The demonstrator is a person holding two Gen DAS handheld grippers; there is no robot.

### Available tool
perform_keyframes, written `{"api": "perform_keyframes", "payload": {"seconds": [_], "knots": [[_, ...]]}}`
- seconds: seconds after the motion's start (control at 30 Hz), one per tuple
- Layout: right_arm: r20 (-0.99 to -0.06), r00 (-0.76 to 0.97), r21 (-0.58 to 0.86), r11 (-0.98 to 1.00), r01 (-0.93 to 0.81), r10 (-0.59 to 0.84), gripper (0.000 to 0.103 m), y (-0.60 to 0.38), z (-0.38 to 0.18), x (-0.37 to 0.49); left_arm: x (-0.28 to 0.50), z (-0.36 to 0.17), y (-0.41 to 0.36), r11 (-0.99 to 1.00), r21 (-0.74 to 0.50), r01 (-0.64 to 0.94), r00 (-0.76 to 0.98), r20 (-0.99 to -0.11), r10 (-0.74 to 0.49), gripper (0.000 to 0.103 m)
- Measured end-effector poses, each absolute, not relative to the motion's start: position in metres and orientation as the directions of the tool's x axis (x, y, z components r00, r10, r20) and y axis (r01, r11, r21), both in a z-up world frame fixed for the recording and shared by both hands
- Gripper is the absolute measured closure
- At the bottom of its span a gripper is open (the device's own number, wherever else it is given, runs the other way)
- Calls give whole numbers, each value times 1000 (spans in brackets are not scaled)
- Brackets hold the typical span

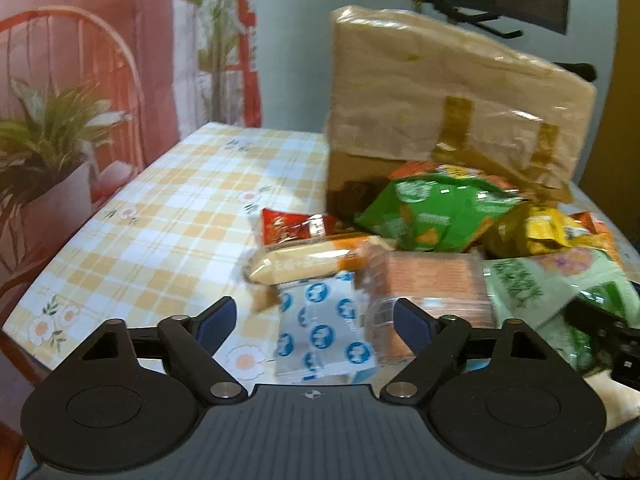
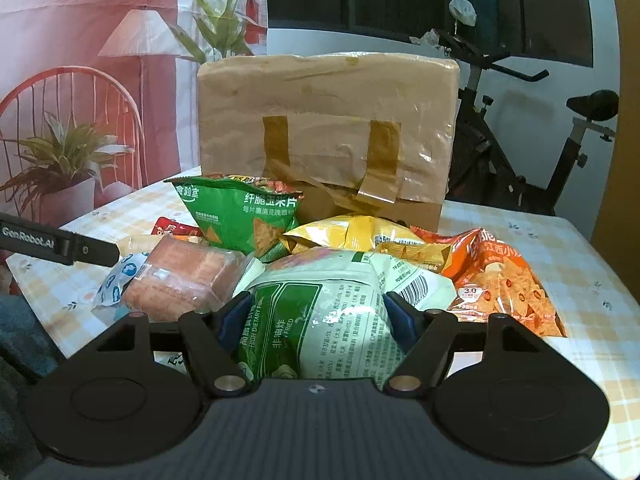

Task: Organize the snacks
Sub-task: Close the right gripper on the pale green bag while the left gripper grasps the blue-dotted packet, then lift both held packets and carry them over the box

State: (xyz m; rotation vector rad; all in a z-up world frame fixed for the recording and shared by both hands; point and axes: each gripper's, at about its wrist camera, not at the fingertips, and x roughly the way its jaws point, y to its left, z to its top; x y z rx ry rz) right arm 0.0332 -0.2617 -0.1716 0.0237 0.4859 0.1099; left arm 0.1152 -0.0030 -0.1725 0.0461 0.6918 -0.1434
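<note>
Right gripper (image 2: pixel 316 312): fingers pinch the pale green snack bag (image 2: pixel 320 312) from both sides, at the near edge of the pile.

Left gripper (image 1: pixel 316 322): fingers spread, touching nothing; the white-and-blue packet (image 1: pixel 324 332) lies flat on the table (image 1: pixel 160 216) between them, and the clear-wrapped orange pack (image 1: pixel 432 284) sits just ahead of the right-hand finger.

Pile: beige-and-orange tube pack (image 1: pixel 304 260) and red packet (image 1: pixel 296 228) behind the white-and-blue packet; dark green chip bag (image 2: pixel 240 216), yellow bag (image 2: pixel 352 236) and orange chip bag (image 2: pixel 496 276) crowd behind the pale green bag.

Backing: taped cardboard box (image 2: pixel 328 120), touching the rear bags.

Beyond: exercise bike (image 2: pixel 540 128), to the right.
</note>
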Motion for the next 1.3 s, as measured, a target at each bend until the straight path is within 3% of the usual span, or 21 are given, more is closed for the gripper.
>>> {"api": "perform_keyframes", "payload": {"seconds": [0.2, 0.5, 0.57, 0.6, 0.73, 1.3], "knots": [[-478, 870, 82, 992, -95, 123, 31, -266, -176, 33, 139, -178, 6, 994, -51, 96, 742, -662, -105, 27], [-474, 870, 88, 990, -106, 135, 31, -267, -179, 32, 152, -205, 8, 990, -108, 96, 664, -734, -144, 26], [-473, 870, 89, 990, -107, 137, 31, -267, -179, 32, 152, -207, 8, 989, -109, 98, 662, -735, -147, 32], [-473, 870, 90, 990, -108, 138, 31, -267, -179, 32, 151, -208, 8, 987, -115, 113, 660, -734, -161, 46], [-472, 871, 89, 990, -108, 137, 31, -267, -179, 33, 142, -203, 7, 987, -105, 125, 689, -706, -162, 55], [-416, 901, 70, 992, -101, 121, 31, -263, -164, 21, 111, -167, 4, 981, -104, 162, 782, -592, -192, 57]]}}
